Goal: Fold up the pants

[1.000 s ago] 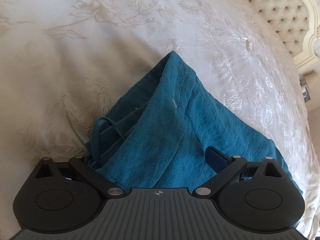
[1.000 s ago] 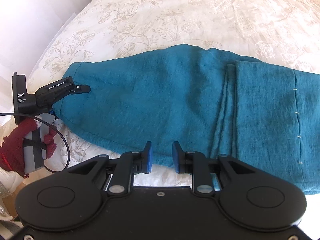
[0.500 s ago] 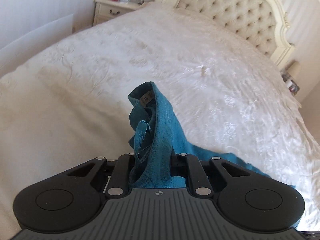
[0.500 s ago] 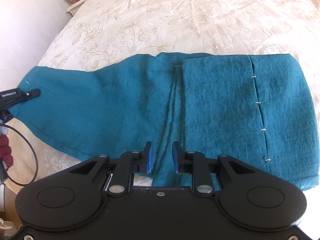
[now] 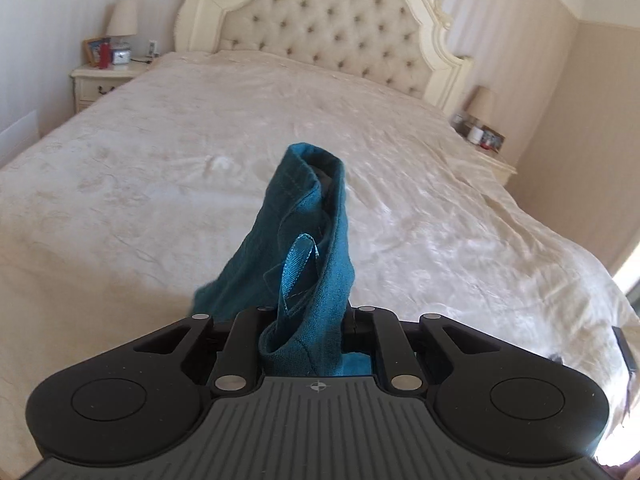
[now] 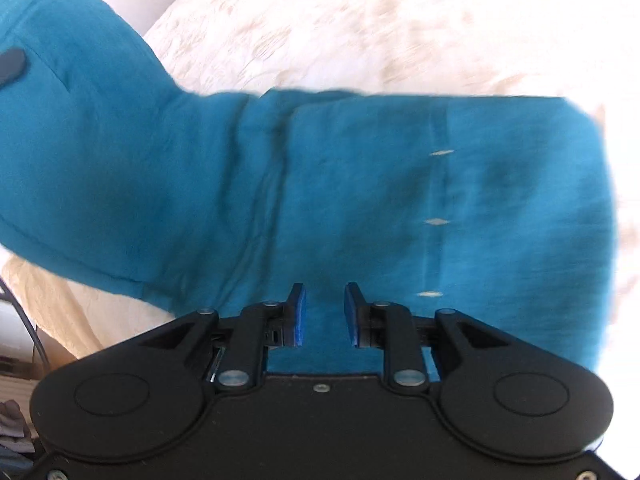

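Observation:
The teal pants (image 5: 308, 216) stand up bunched out of my left gripper (image 5: 306, 320), which is shut on their waist end, a fabric loop dangling in front. That end is lifted off the cream bed (image 5: 160, 160). In the right wrist view the pants (image 6: 360, 184) spread flat across the bed, with a folded layer at the right and the raised end climbing to the upper left, where a dark fingertip (image 6: 10, 66) of the left gripper pinches it. My right gripper (image 6: 325, 314) hovers over the middle of the cloth, its blue pads apart with nothing between them.
A tufted cream headboard (image 5: 320, 32) stands at the far end of the bed. A nightstand with a lamp (image 5: 100, 80) is at the left, another (image 5: 480, 136) at the right. The bed's near edge (image 6: 60, 300) and floor clutter show at lower left.
My left gripper shut on the pants' end and lifted it, swinging up to face the headboard. My right gripper slid along the pants toward the folded part; the raised end now looms at its left.

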